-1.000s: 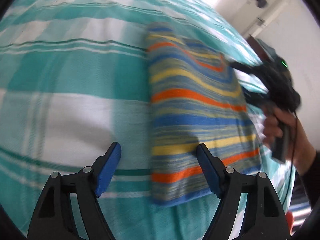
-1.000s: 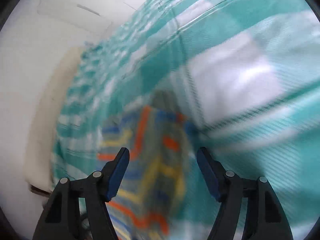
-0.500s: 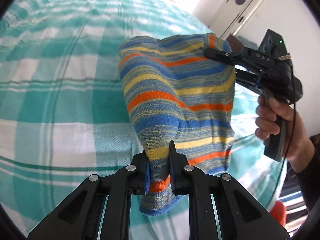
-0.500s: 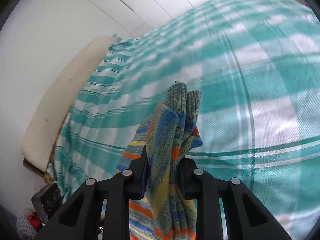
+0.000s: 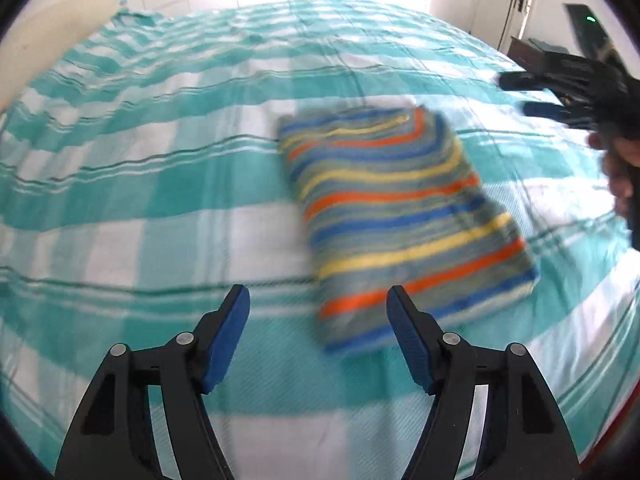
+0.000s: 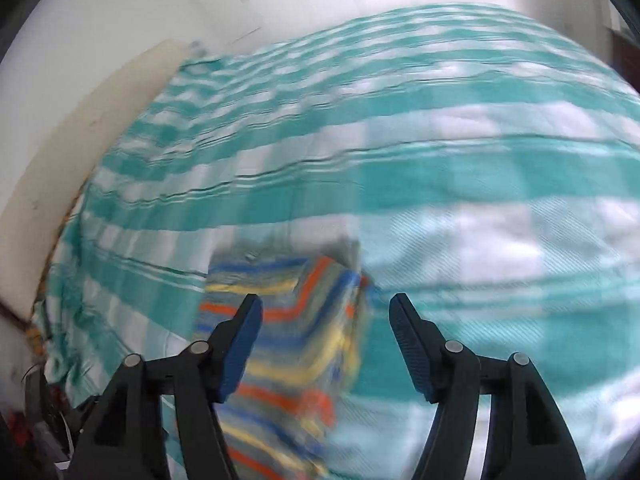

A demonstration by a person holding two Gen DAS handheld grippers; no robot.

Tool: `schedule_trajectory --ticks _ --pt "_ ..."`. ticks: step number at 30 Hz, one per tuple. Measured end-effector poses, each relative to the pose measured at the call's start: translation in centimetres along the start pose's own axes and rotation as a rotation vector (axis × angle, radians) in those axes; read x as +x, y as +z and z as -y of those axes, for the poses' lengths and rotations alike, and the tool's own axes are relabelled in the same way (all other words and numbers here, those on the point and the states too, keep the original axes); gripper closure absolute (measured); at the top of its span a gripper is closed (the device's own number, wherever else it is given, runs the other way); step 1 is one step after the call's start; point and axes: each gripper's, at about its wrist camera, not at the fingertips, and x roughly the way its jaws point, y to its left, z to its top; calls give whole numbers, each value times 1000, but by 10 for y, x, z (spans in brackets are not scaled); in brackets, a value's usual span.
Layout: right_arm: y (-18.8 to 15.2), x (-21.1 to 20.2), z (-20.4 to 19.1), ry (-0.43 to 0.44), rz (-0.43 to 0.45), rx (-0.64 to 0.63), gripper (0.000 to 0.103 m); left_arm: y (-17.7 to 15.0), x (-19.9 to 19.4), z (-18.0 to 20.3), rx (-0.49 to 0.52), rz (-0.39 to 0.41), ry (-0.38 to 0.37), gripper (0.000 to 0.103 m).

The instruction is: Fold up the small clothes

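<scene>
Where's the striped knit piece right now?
The striped knit piece lies folded on the teal checked bedspread, right of centre in the left wrist view, ahead of the open left gripper; the open right gripper hovers over it.

- The striped garment [image 5: 400, 216] is a soft knit, matt and slightly fuzzy.
- The bedspread [image 5: 160, 168] is woven cloth with a fine ribbed weave, matt.
- The left gripper [image 5: 318, 312] is matt black plastic, with blue ridged pads [image 5: 228, 332] and small shiny metal rivets [image 5: 185, 337].
</scene>
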Motion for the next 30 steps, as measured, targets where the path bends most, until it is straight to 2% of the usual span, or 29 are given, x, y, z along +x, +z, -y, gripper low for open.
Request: schedule_trajectory --ticks 2,4,6,7,9,12,14,16,18,22,25,30 --pt "-20 -27 0 -71 15 -28 11 -14 -25 -5 -10 61 67 16" --pt "-53 -60 -9 -143 8 -81 9 -24 -52 -6 -17 143 140 5" --pt "-87 -84 -24 -165 -35 -122 8 -30 -78 -3 -28 202 204 3" --pt "-103 -95 -33 -171 -48 -136 7 -34 -92 0 -32 202 225 3" --pt "-144 -120 -56 -181 -55 -155 6 -38 -108 5 -36 160 237 3" --pt "-196 -144 -83 -189 -56 -150 6 -50 -127 8 -39 73 181 3" --pt "-221 -156 -98 -214 -60 -141 6 -59 -139 13 -2 -13 115 3" --pt "-242 -172 -111 -205 -66 -125 6 -69 -152 14 18 -45 111 3" --pt "-256 -188 -124 -201 -76 -157 6 -78 -171 14 15 -21 130 3" --pt "-268 -215 -145 -285 -67 -237 6 -84 -197 14 -7 -15 93 3" --pt "-270 -233 -158 -288 -47 -244 6 -83 -213 11 -35 -1 77 1" --pt "-271 -253 -174 -276 -22 -253 6 -82 -229 15 -20 24 78 1"
